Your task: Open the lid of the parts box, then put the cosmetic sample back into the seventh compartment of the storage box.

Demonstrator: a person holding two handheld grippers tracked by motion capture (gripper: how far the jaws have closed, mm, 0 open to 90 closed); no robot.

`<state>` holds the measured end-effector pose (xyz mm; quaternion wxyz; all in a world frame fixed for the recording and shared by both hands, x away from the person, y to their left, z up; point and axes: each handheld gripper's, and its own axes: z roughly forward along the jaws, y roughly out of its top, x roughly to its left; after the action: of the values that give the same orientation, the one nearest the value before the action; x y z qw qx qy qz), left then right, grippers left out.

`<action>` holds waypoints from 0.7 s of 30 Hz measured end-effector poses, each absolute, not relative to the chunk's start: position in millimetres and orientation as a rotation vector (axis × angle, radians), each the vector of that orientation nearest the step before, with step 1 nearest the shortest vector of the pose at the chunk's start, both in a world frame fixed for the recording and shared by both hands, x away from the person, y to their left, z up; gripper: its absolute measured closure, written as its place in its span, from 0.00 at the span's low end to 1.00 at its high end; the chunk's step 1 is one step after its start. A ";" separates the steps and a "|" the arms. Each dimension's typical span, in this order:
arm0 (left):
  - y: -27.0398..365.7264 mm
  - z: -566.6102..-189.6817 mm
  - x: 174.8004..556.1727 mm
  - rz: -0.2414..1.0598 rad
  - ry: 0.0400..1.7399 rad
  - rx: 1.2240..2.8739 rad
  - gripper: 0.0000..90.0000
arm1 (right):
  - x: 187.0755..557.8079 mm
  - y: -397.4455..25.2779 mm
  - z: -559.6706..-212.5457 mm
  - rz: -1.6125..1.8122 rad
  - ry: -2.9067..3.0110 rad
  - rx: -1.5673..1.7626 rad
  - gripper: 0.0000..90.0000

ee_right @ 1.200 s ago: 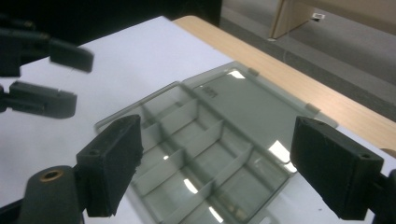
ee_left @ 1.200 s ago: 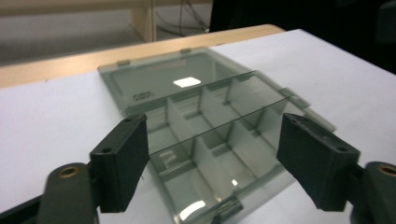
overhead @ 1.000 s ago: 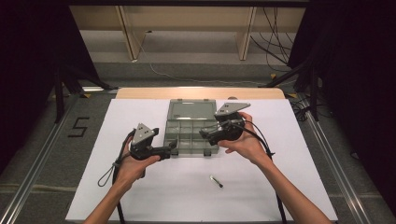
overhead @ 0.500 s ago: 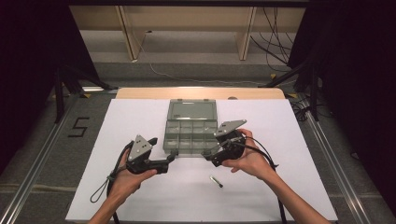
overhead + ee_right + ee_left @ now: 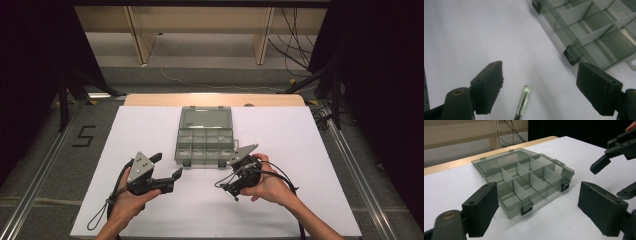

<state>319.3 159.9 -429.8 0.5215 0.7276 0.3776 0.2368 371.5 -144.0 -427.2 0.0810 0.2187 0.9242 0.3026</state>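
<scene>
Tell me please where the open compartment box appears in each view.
High view: compartment box at table centre, beyond both grippers.
Left gripper view: box at centre, beyond the open jaws.
Right gripper view: box in the upper right corner.
Shared landmark: its dark front latch.

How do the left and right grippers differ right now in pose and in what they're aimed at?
The left gripper lies level, facing the open organizer box; the right gripper tips down over the small clear tube on the table. The left has nothing between its jaws; the right straddles the tube. Both are open.
</scene>
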 end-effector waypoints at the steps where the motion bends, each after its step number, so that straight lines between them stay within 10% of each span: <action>1: 159.2 -429.7 317.5 0.571 0.904 1.747 0.18 | 371.5 -144.0 -427.2 0.904 2.762 0.654 0.25; 21: 157.2 -424.7 302.9 0.567 0.867 1.748 0.18 | 362.3 -142.1 -454.8 0.688 2.928 0.672 0.46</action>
<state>302.9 157.2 -424.7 0.5266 0.7313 0.3627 0.2372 362.3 -142.1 -454.8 0.0296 0.2180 0.9496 0.2231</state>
